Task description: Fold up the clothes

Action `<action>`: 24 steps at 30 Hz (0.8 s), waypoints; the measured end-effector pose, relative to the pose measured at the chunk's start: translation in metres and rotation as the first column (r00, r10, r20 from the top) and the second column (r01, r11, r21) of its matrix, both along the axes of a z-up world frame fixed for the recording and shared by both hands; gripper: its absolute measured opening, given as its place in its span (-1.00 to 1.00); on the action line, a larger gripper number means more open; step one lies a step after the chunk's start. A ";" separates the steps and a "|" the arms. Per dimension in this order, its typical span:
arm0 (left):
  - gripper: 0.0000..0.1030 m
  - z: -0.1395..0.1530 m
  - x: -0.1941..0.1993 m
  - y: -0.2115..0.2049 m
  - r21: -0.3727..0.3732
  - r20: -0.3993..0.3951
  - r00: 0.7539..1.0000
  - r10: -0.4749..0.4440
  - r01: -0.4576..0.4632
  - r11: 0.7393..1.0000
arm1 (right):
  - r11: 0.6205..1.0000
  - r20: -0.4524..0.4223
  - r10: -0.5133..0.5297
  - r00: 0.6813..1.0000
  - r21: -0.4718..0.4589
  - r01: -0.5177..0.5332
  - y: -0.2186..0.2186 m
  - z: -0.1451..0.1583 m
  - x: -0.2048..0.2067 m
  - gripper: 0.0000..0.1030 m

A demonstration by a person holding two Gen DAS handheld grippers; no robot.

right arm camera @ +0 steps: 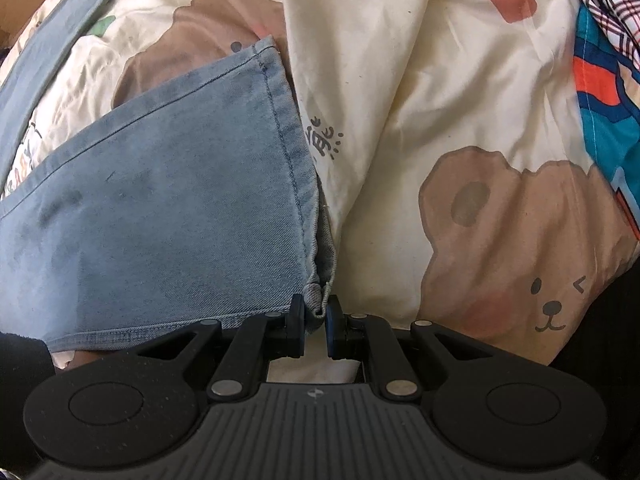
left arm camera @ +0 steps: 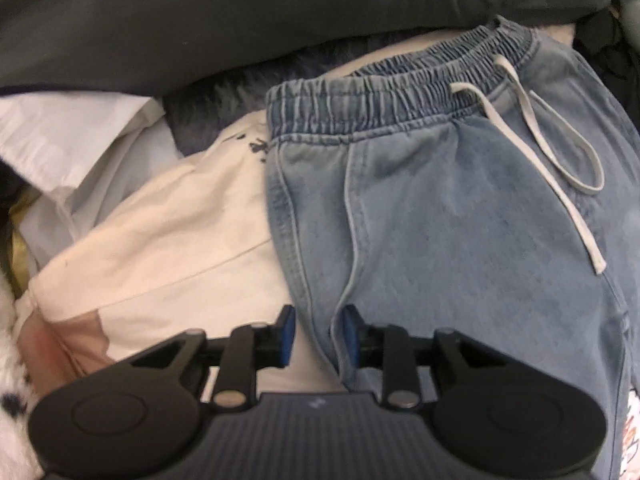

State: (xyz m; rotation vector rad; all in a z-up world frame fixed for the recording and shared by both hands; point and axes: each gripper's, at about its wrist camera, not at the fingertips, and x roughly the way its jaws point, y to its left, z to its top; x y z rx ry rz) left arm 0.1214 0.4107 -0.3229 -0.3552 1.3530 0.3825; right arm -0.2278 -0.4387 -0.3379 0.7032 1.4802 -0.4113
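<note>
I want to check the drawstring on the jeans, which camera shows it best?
The left wrist view: the pale drawstring lies looped below the elastic waistband. The right wrist view shows none of it, only a hemmed jeans leg.

Both wrist cameras look closely down past their tools, sharing the jeans and bear-print bedding.

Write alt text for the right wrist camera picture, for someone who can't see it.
The right gripper pinches the hem corner of a light blue denim trouser leg, which lies flat to the left on a cream bedsheet printed with brown cartoon bears. A bright plaid and teal cloth shows at the right edge.
</note>
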 end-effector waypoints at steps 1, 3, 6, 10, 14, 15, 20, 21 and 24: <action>-0.43 -0.001 0.000 -0.001 0.008 -0.006 1.000 -0.003 0.003 1.000 | 1.000 -0.001 0.004 1.000 -0.004 -0.004 0.000 0.001 0.000 -0.81; -0.40 -0.004 -0.001 -0.003 0.022 -0.019 1.000 -0.009 0.009 1.000 | 1.000 0.001 0.004 1.000 -0.015 -0.004 -0.002 0.004 -0.002 -0.73; -0.25 -0.010 0.005 -0.002 0.049 -0.041 0.999 -0.033 0.035 0.998 | 0.999 0.005 0.006 1.000 -0.032 -0.005 -0.005 0.009 -0.004 -0.59; -0.01 -0.015 0.010 -0.003 0.126 -0.077 0.995 -0.064 0.073 0.989 | 0.998 0.010 0.007 1.000 -0.055 -0.006 -0.008 0.015 -0.008 -0.53; -0.02 -0.009 0.016 -0.007 0.148 -0.099 0.993 -0.063 0.077 0.986 | 0.997 0.068 0.024 0.997 -0.078 -0.019 -0.015 0.027 -0.002 -0.39; -0.02 -0.005 0.017 -0.008 0.153 -0.101 0.993 -0.061 0.076 0.985 | 0.996 0.085 0.028 0.996 -0.083 -0.021 -0.016 0.030 0.001 -0.39; -0.02 0.014 0.024 -0.013 0.181 -0.122 0.988 -0.093 0.114 0.977 | 0.994 0.160 0.058 0.985 -0.096 -0.043 -0.023 0.037 0.021 -0.39; -0.02 0.017 0.026 -0.014 0.185 -0.126 0.988 -0.093 0.116 0.976 | 0.994 0.171 0.066 0.983 -0.095 -0.050 -0.024 0.036 0.027 -0.39; 0.00 0.027 0.029 -0.015 0.196 -0.137 0.986 -0.094 0.120 0.973 | 0.992 0.198 0.091 0.976 -0.106 -0.071 -0.026 0.036 0.043 -0.39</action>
